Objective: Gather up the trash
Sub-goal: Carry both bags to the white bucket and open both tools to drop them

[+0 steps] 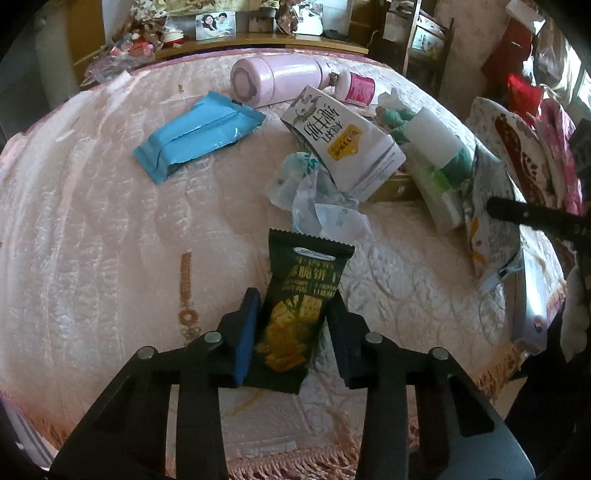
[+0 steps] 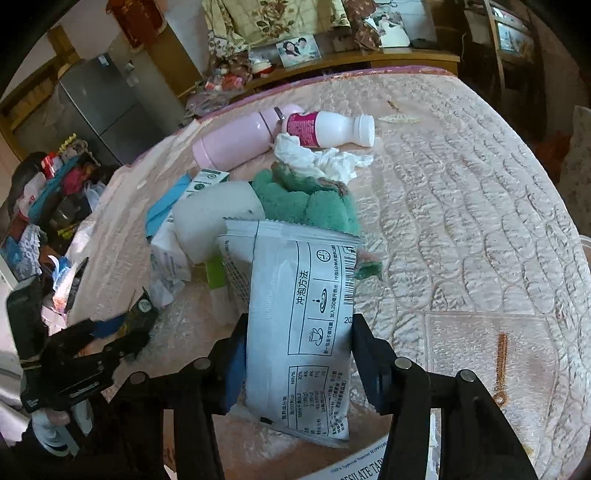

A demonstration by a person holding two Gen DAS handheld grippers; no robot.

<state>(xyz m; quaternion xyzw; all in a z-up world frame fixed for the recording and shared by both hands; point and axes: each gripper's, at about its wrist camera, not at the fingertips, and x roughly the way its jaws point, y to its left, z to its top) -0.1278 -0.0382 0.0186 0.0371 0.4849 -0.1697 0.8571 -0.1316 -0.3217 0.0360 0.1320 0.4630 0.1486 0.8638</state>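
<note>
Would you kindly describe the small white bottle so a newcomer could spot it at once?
On the pink bedspread, look to the far side near the wooden shelf. A pink flask lies there; the bottle lies by its cap end, set apart by its magenta label and white cap.

This is a lived-in home, probably a bedroom. A pink quilted cover with a fringe lies over a bed. Behind it a wooden shelf carries a framed photo, and a grey refrigerator stands beside heaps of household clutter.
</note>
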